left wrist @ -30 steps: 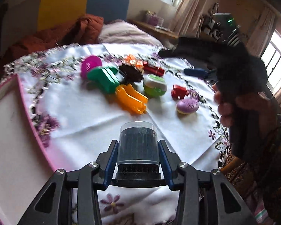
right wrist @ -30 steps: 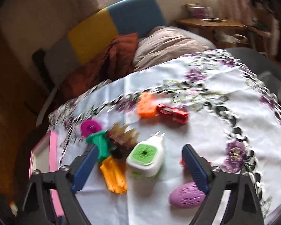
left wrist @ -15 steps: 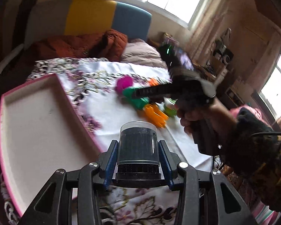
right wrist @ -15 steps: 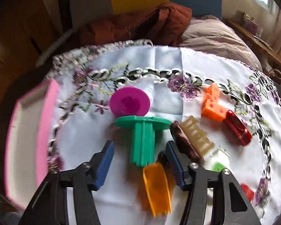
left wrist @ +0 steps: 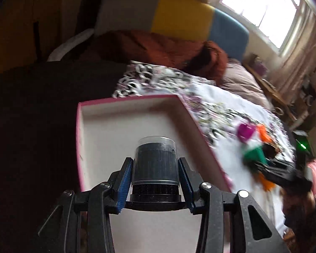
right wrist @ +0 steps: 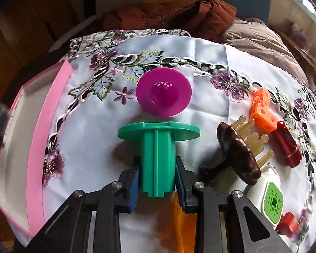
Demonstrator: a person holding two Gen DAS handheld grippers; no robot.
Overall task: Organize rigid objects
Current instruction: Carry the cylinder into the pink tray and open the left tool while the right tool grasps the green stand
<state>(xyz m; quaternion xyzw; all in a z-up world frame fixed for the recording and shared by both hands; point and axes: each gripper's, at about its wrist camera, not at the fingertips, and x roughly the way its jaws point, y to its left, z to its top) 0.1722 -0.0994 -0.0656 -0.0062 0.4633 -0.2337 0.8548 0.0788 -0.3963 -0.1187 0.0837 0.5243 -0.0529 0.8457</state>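
My left gripper [left wrist: 155, 181] is shut on a dark cylinder under a clear cap [left wrist: 155, 160] and holds it over the white inside of the pink-rimmed box [left wrist: 120, 126]. In the right wrist view my right gripper [right wrist: 158, 177] is shut on the stem of a green flanged plastic piece [right wrist: 158, 145] that lies on the flowered tablecloth [right wrist: 90, 139]. Just beyond it sits a magenta disc [right wrist: 164, 94]. The same box [right wrist: 34, 126] stands at the left edge of that view. The right gripper and green piece show blurred at the right of the left wrist view.
To the right of the green piece lie a brown brush with pale pegs [right wrist: 240, 147], an orange block [right wrist: 262, 109], a red case [right wrist: 288, 145], a white and green box [right wrist: 267, 196] and a small red piece [right wrist: 288, 224]. An orange piece [right wrist: 183, 221] lies under my right gripper. A sofa with clothes is behind.
My left gripper swung left with the cylinder, from over the cloth to over the box. My right gripper came down onto the green piece and its jaws shut on the stem.
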